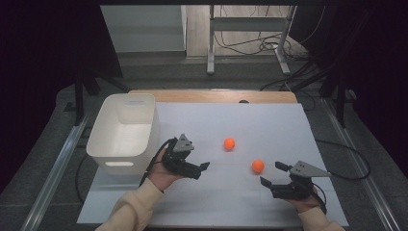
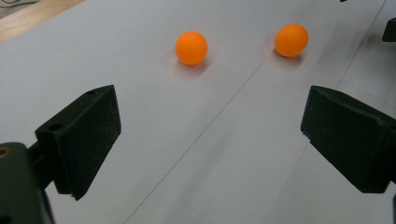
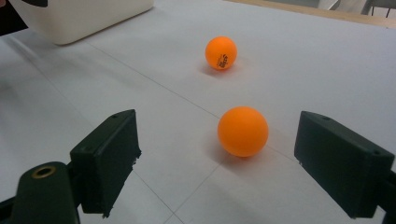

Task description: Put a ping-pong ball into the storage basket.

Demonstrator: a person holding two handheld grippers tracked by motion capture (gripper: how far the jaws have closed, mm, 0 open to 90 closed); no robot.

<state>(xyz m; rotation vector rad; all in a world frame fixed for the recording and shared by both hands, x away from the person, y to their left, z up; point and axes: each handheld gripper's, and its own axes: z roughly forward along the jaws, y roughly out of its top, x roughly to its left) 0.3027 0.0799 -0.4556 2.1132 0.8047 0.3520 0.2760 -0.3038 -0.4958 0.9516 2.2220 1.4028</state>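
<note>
Two orange balls lie on the white table sheet (image 1: 279,125). The farther ball (image 1: 229,143) (image 2: 191,48) (image 3: 221,52) carries small print. The nearer ball (image 1: 258,166) (image 2: 291,40) (image 3: 243,131) rests just ahead of my right gripper (image 1: 272,173) (image 3: 224,163), in line with the gap between its wide-open jaws but not touching them. My left gripper (image 1: 201,170) (image 2: 212,135) is open too, held beside the white bin (image 1: 124,132) and pointing across the sheet at both balls, well short of them.
The white bin (image 3: 84,16) stands at the sheet's left side, and its inside looks bare. A wooden table edge (image 1: 211,96) runs along the back. Metal rails flank the table, and cables and a stand's legs (image 1: 250,53) lie on the floor beyond.
</note>
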